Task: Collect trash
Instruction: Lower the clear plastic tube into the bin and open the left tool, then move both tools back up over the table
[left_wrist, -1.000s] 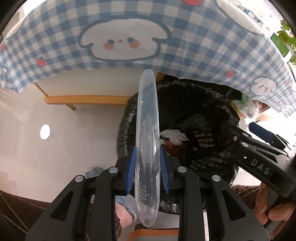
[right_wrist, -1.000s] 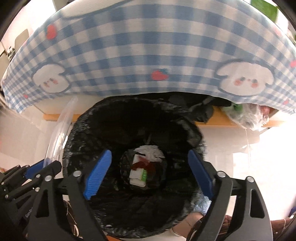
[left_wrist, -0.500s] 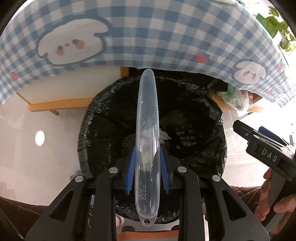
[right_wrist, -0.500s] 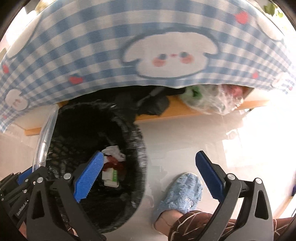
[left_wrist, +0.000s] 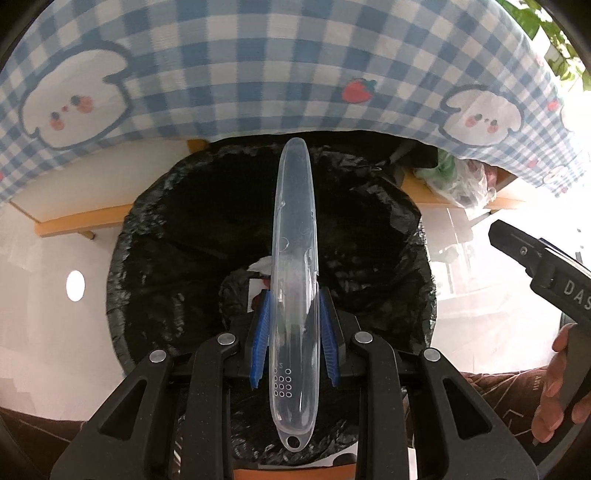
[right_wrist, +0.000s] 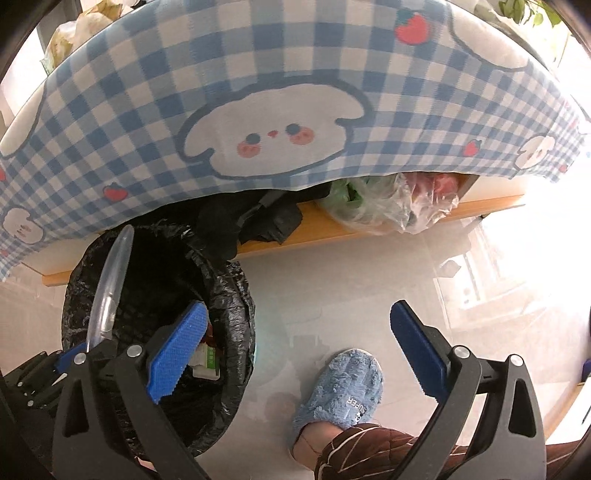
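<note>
L gripper (left_wrist: 293, 328) pinches the clear plastic toothbrush case (left_wrist: 294, 280) near its lower end, long axis pointing fwd straight over the black-lined trash bin (left_wrist: 147, 258) directly below, while R gripper (right_wrist: 295, 347) gapes wide, empty, off to the side.

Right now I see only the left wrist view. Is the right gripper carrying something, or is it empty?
Observer: It is empty. The right gripper has its fingers wide apart, with nothing between them.
Operator: Does it also point into the bin?
Observer: Mostly not. Its middle points at bare floor and a blue slipper. Only one finger is over the bin.
Operator: My clear case hides the bottom of the bin. What lies there?
Observer: A white carton with green print lies at the bottom, to the right of the clear case.
</note>
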